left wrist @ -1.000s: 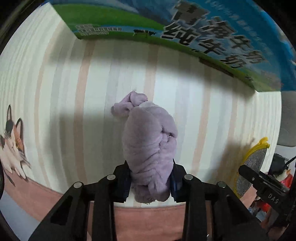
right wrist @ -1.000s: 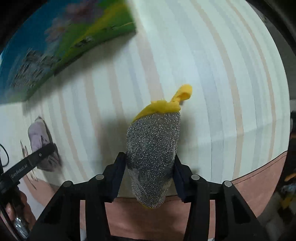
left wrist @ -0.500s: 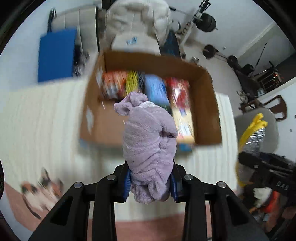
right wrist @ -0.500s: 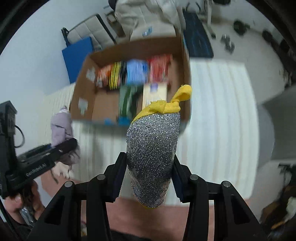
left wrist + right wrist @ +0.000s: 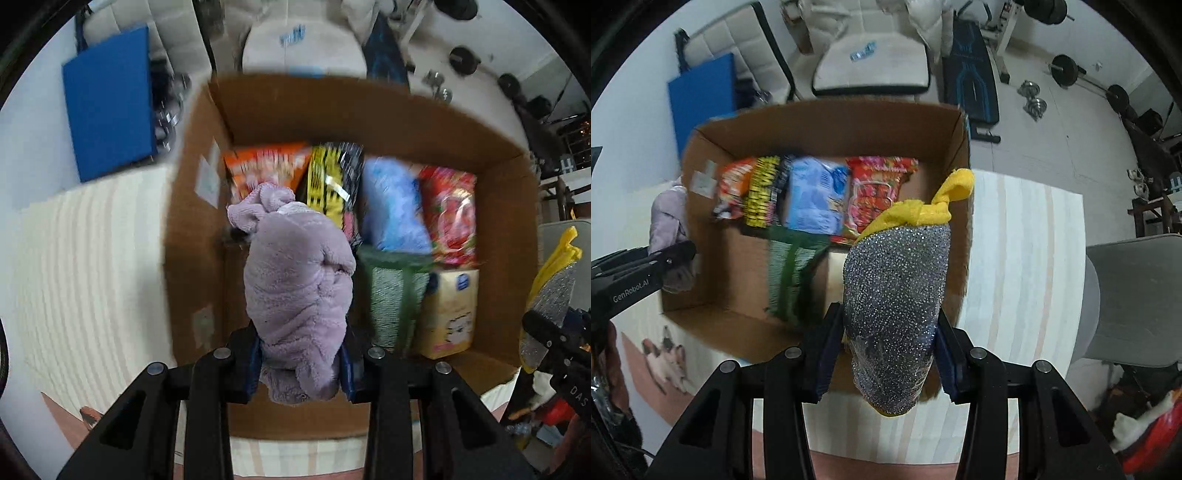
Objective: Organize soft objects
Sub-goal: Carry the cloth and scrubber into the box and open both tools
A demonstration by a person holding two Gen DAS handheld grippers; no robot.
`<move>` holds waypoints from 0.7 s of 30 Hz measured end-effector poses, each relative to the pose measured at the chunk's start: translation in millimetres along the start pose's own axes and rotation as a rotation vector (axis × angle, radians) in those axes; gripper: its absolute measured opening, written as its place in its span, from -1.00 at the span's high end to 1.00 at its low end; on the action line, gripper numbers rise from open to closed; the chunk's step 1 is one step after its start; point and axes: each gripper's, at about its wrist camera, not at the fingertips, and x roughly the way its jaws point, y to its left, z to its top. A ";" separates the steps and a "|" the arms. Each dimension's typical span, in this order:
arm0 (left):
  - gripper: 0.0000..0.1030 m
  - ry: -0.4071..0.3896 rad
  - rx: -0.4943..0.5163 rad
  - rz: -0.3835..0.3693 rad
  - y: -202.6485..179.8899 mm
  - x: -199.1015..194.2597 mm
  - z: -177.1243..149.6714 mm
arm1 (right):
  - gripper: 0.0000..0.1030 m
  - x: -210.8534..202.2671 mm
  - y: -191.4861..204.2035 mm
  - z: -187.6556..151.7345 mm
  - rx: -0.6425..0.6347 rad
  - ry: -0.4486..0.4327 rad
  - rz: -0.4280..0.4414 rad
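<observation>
Striped cream cloth covers the counter (image 5: 1027, 258), and on it sits an open cardboard box (image 5: 369, 110) of plain brown corrugated board, with a gym room behind it. The purple towel (image 5: 299, 295), a fuzzy, wrinkled roll with a knotted nub at its far end, is clamped at its near end between the jaws of the left gripper (image 5: 300, 365) and juts forward, held above the left part of the box. The scrubbing cloth (image 5: 897, 306), a rounded bundle with a glittery silver mesh face and a twisted yellow tip, is squeezed the same way at its base by the jaws of the right gripper (image 5: 882, 360), held over the box's right wall.

Inside the box, glossy crinkled packets stand in a row along the far side: an orange packet (image 5: 266, 166), a yellow-and-black packet (image 5: 332, 181), a blue packet (image 5: 391, 206) and a red packet (image 5: 448, 214). Nearer lie a green-striped cloth (image 5: 391, 295) and a pale yellow tissue pack (image 5: 448, 314).

One second ago both wrist views faced down at the striped cloth with the box's printed side at the edge; half a second ago the box interior had come into sight, and now it fills more of each view, with both grips unchanged.
</observation>
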 end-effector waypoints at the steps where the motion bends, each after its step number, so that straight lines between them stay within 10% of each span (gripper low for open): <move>1: 0.40 0.019 0.000 0.005 -0.9 6.5 0.9 | 0.06 6.3 0.1 2.6 0.004 0.012 -0.004; 9: 0.31 0.101 -0.028 0.040 1.2 40.5 7.4 | -0.01 43.0 -0.2 19.0 0.013 0.075 -0.092; 16: -0.57 0.060 -0.040 0.001 3.8 26.8 11.4 | -0.43 40.8 -1.0 17.7 0.028 0.088 -0.062; 21: -0.74 0.046 -0.027 -0.010 -0.1 13.5 5.4 | -0.59 36.4 3.4 14.4 0.032 0.078 -0.073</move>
